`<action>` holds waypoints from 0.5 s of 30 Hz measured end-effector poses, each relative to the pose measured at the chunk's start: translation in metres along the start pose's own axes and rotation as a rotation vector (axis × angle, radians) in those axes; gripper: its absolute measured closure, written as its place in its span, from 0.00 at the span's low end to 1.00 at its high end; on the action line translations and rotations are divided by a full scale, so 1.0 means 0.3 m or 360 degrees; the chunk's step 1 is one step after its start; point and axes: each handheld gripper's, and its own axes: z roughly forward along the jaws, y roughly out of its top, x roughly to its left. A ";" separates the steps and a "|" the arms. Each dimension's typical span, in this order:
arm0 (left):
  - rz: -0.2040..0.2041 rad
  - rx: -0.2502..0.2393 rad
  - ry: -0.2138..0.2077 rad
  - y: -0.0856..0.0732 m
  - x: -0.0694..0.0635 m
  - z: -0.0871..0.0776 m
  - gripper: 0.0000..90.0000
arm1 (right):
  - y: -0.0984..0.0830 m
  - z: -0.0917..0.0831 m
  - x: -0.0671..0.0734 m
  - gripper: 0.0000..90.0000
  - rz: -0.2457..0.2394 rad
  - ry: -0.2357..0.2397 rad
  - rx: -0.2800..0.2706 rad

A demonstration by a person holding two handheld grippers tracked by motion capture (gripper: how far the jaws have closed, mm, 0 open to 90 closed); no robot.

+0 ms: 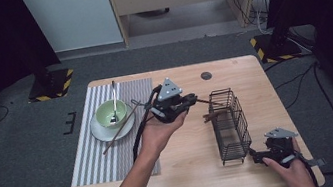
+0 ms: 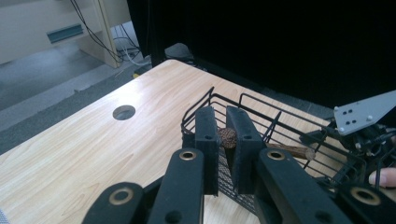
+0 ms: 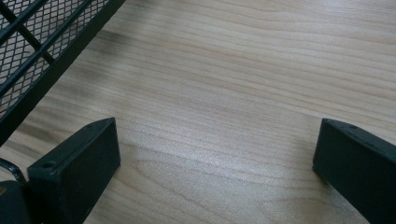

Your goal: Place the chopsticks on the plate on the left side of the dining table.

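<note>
My left gripper (image 1: 190, 101) hovers over the middle of the wooden table (image 1: 192, 170), pointing right toward a black wire basket (image 1: 230, 124). In the left gripper view its jaws (image 2: 222, 113) stand almost together, shut on a brown wooden stick (image 2: 292, 150) whose far end reaches over the basket (image 2: 261, 105). A second brown stick (image 1: 210, 115) pokes out of the basket's left side. My right gripper (image 1: 260, 155) rests low at the basket's near right corner. Seen in the right gripper view, it is (image 3: 215, 163) open over bare wood, with the basket's mesh (image 3: 42, 42) at upper left.
A striped placemat (image 1: 114, 157) on the left carries a white plate (image 1: 105, 132) with a green bowl (image 1: 111, 113) and a spoon (image 1: 114, 99) in it. A long brown chopstick (image 1: 118, 130) leans across the plate. A round hole (image 1: 206, 75) marks the table's far side.
</note>
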 end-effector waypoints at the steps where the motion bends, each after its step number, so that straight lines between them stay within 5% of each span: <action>1: 0.0009 -0.0004 -0.0002 0.002 0.003 -0.006 0.93 | 0.000 0.000 0.000 0.01 0.0000 0.0000 0.0000; 15: 0.0015 -0.0060 -0.0054 0.004 0.018 -0.055 0.93 | 0.000 0.000 0.000 0.01 0.0000 0.0000 0.0000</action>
